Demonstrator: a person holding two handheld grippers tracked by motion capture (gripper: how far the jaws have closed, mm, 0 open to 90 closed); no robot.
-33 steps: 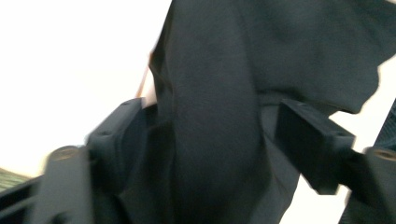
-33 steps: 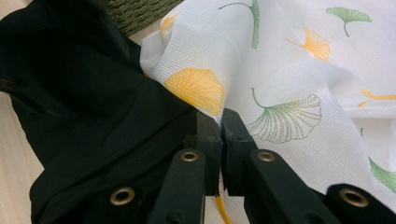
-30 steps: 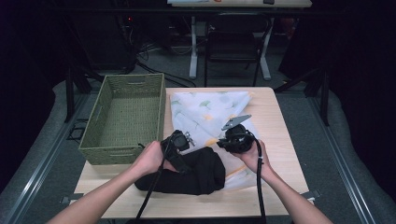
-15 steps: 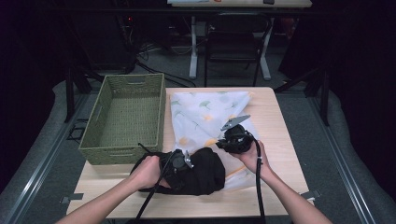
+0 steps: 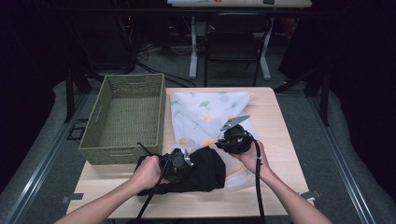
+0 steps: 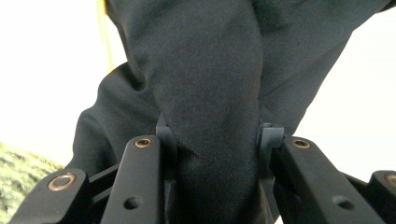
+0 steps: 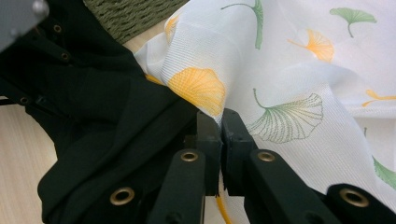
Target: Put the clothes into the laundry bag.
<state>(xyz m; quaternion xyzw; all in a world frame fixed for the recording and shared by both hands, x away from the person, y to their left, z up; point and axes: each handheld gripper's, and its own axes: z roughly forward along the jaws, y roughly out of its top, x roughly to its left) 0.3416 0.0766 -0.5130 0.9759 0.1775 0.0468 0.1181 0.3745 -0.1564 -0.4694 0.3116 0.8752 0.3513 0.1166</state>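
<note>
Black on black at the left gripper (image 6: 218, 135): having just been closing, and now pinching a raised fold of the black garment (image 6: 210, 70) between the two jaws, with cloth filling the gap from pad to pad. Running straight away from the jaws as a ridge, then widening into the bulk of the garment beyond.

Clamping tight at the right gripper (image 7: 219, 121) on an edge of the white leaf-print cloth (image 7: 289, 70), with the jaws nearly meeting and only the thin weave between them, right where that edge is tucking under the black garment.

Lying, by the high view, as a bunched dark heap (image 5: 205, 170) at the near side of the tabletop (image 5: 280, 121), with its long axis running left to right and its far part overlapping the near end of the white leaf-print cloth (image 5: 205, 112). Being gripped at its left portion by the left gripper (image 5: 180, 161), with the right gripper (image 5: 233, 137) just past its far right corner.

Standing to the left and farther back as the green woven basket (image 5: 121, 156), just beside the left hand and well apart from the right one. Probably calling for a lift up and leftward toward that basket, while pinning the white leaf-print cloth in place.

Getting the pad contact from the two gripper views; getting the heap's lie and the basket's side from the high view.
</note>
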